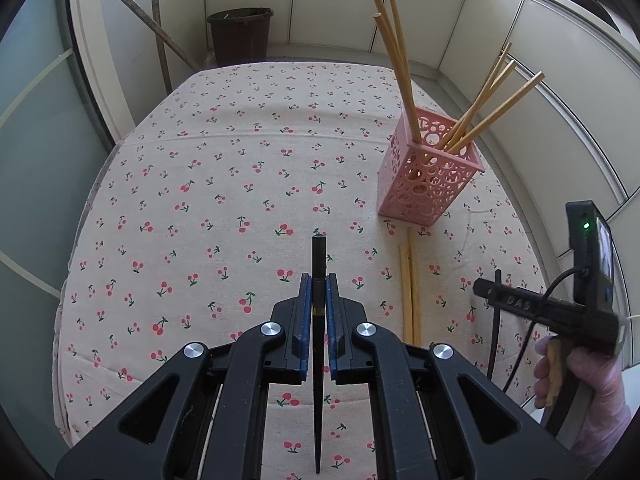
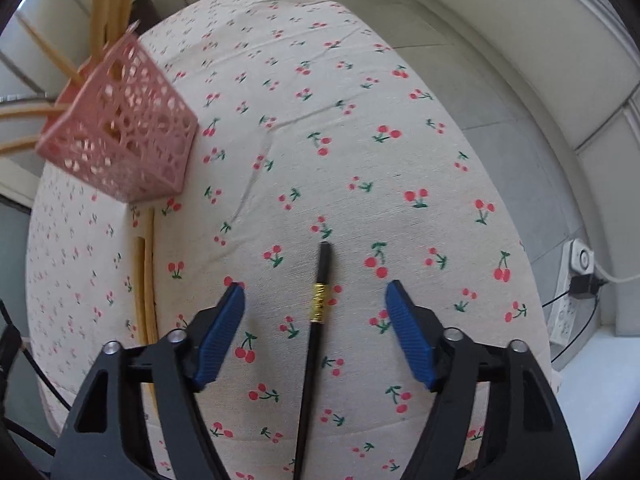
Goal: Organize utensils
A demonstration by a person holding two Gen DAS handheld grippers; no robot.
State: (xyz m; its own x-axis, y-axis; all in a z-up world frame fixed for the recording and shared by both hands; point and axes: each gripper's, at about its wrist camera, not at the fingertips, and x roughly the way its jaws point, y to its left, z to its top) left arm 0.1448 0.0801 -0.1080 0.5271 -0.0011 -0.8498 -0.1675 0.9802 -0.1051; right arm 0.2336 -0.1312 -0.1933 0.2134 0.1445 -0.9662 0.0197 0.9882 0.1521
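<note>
Cherry-print table (image 1: pixel 240 168): pink holder (image 1: pixel 428 172) at upper right holds wooden chopsticks (image 1: pixel 400 60). Left tool (image 1: pixel 319 292) clamps a black chopstick (image 1: pixel 319 264); right tool (image 2: pixel 316 308) gapes wide over another black chopstick (image 2: pixel 316 344) lying at lower centre.

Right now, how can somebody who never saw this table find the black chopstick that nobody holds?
Start at the pink basket on the cherry cloth. Toward the camera, between the open right tongs, one black chopstick lies flat. Its gold band separates it from the pale chopsticks beside the basket.
</note>
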